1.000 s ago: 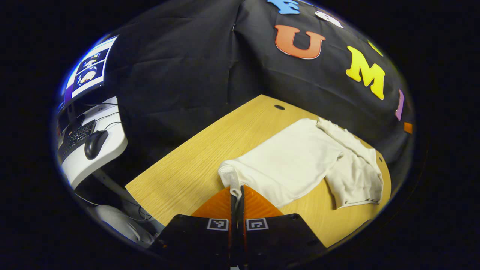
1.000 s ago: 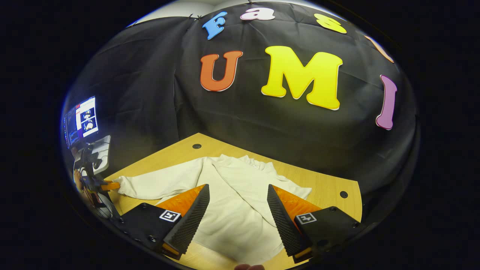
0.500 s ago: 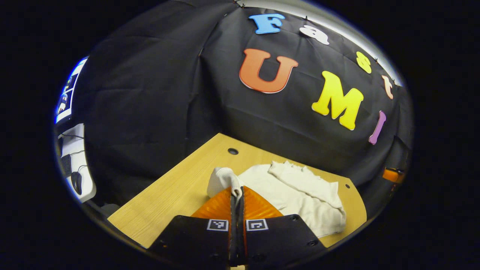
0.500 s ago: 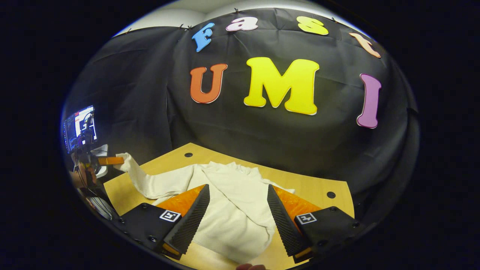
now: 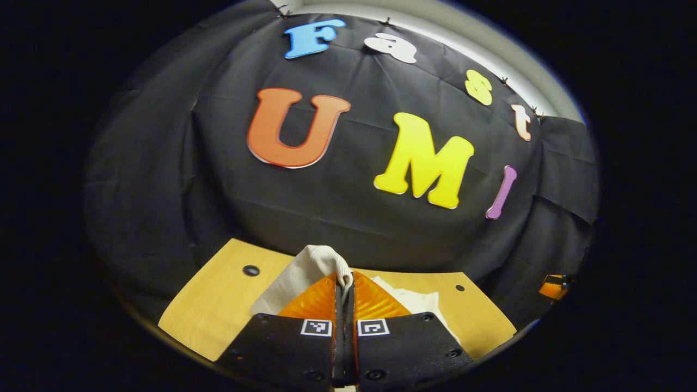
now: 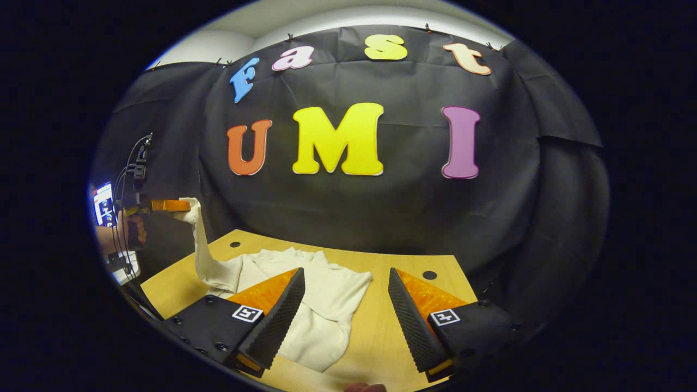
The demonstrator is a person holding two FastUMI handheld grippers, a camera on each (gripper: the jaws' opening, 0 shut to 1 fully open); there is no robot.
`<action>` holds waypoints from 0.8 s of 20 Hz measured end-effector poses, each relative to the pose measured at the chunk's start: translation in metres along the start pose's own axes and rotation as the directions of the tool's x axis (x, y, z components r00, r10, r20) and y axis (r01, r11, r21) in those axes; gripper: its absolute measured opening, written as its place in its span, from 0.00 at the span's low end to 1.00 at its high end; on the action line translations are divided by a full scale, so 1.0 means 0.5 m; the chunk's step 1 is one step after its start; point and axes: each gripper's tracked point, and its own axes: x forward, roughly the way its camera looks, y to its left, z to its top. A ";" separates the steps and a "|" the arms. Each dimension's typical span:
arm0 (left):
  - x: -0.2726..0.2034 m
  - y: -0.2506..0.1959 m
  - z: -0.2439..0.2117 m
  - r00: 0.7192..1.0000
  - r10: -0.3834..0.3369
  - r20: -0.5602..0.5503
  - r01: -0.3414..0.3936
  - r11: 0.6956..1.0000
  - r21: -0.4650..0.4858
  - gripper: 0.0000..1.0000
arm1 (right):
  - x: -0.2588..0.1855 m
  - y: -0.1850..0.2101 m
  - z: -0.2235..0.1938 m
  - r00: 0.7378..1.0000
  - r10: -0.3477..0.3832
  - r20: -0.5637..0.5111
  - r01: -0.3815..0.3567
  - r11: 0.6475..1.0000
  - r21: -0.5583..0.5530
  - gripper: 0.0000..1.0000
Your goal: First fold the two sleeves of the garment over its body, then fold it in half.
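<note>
Two claws | left claw (image 5: 344, 283) clenched on sleeve cuff (image 5: 326, 258), lifted above counter (image 5: 218, 305) | right claw (image 6: 345, 305) released, hovering near garment (image 6: 326, 305) | garment lies on counter, one sleeve folded over body

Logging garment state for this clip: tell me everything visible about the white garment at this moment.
The white garment is a soft, cream-white knit, looking like a long-sleeved top. Its body lies crumpled on the wooden table, one sleeve apparently already folded across it. The other sleeve is lifted off the table, hanging steeply from its ribbed cuff, which the left gripper pinches between shut fingers; in the right gripper view that gripper holds it at the left. The right gripper hangs open above the garment, not touching it.
</note>
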 end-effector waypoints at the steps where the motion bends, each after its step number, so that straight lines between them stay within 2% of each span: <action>1: 0.036 -0.049 0.009 0.999 -0.050 -0.002 0.050 0.999 0.019 0.03 | -0.018 -0.025 -0.007 1.000 -0.029 -0.003 0.029 1.000 0.011 0.95; 4: 0.118 -0.186 0.003 0.984 -0.174 -0.038 0.177 0.981 0.077 0.03 | -0.061 -0.095 -0.023 0.993 -0.114 -0.010 0.114 0.993 0.040 0.95; 8: 0.213 -0.336 -0.085 0.943 -0.301 -0.140 0.320 0.937 0.142 0.03 | -0.112 -0.172 -0.051 0.975 -0.219 -0.037 0.222 0.972 0.076 0.95; 12: 0.294 -0.410 -0.249 0.894 -0.334 -0.299 0.399 0.896 0.193 0.03 | -0.158 -0.227 -0.084 0.952 -0.294 -0.079 0.299 0.952 0.062 0.95; 16: 0.359 -0.441 -0.429 0.844 -0.327 -0.424 0.425 0.891 0.159 0.03 | -0.200 -0.264 -0.116 0.925 -0.355 -0.138 0.364 0.931 0.042 0.95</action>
